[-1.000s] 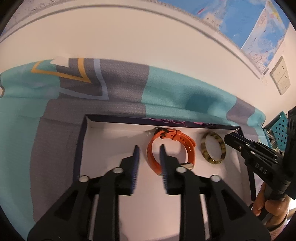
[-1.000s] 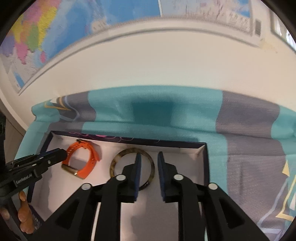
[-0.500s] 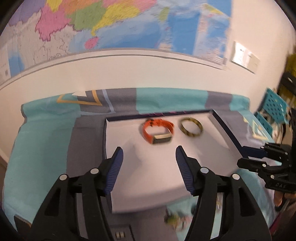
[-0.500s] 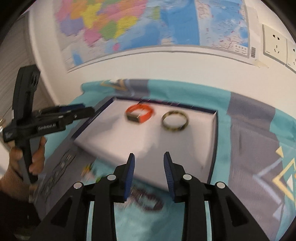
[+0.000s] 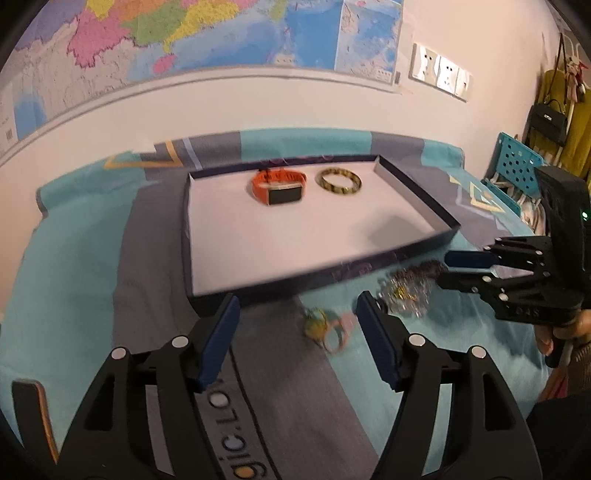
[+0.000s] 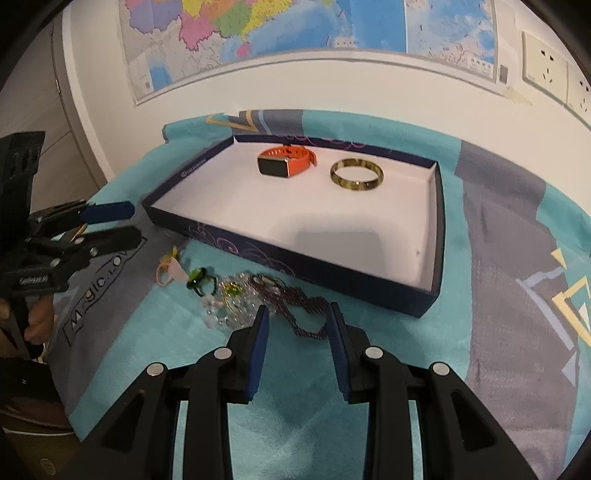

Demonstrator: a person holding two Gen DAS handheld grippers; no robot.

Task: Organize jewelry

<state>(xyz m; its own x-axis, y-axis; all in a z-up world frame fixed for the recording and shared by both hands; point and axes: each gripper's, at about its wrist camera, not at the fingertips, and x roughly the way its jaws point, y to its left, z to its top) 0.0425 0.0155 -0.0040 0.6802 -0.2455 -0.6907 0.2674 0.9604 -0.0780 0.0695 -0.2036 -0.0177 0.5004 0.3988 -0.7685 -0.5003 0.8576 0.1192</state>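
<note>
Inside the shallow dark-blue box (image 6: 436, 229) lie an orange smartwatch (image 6: 286, 161) and gold bangle (image 6: 356, 174); rings and chains (image 6: 288, 302) wait nearer, both tools (image 5: 295, 332) (image 6: 297, 334) parted, empty.

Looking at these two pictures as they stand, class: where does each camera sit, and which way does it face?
Left wrist view: sits on the left gripper, looking down along its open fingers at the tray and a pink ring; the right gripper and a hand show.
Right wrist view: sits on the right gripper, facing the dark necklace; the left gripper shows.
Shared: tray, orange watch, bangle, wall map.
</note>
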